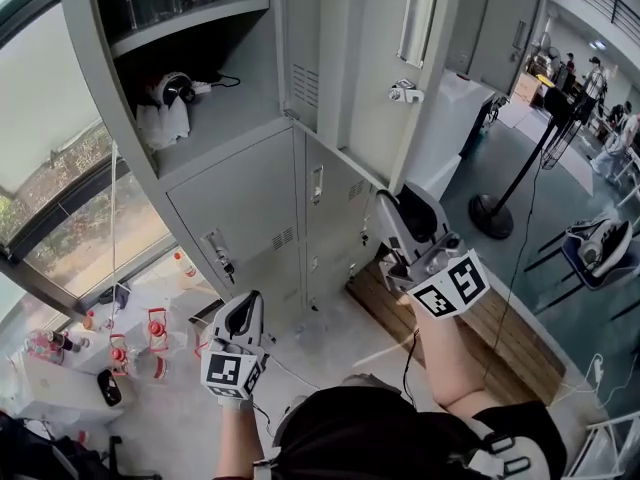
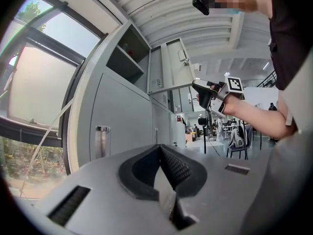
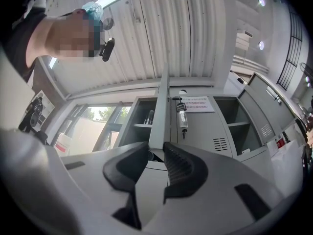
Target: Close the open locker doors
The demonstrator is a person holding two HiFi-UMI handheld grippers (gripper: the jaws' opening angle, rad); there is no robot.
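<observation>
A grey locker bank (image 1: 240,198) has its upper door (image 1: 375,58) swung out toward me, baring a compartment (image 1: 200,88) that holds a white cloth and a helmet. My right gripper (image 1: 384,200) reaches up to that door's lower corner. In the right gripper view the door's edge (image 3: 160,111) fills the narrow gap between the right gripper's (image 3: 156,148) fingertips, with both pads against it. A small padlock (image 3: 182,117) hangs on the door. Another locker door (image 3: 266,109) stands open further right. My left gripper (image 1: 245,306) hangs low before the closed lower doors, shut and empty (image 2: 159,149).
A black pole stand (image 1: 490,213) and a wooden platform (image 1: 500,318) sit to the right of the lockers. A chair (image 1: 600,248) is at the far right. Red-capped bottles (image 1: 155,328) and a white box (image 1: 60,393) lie on the floor by the window at left.
</observation>
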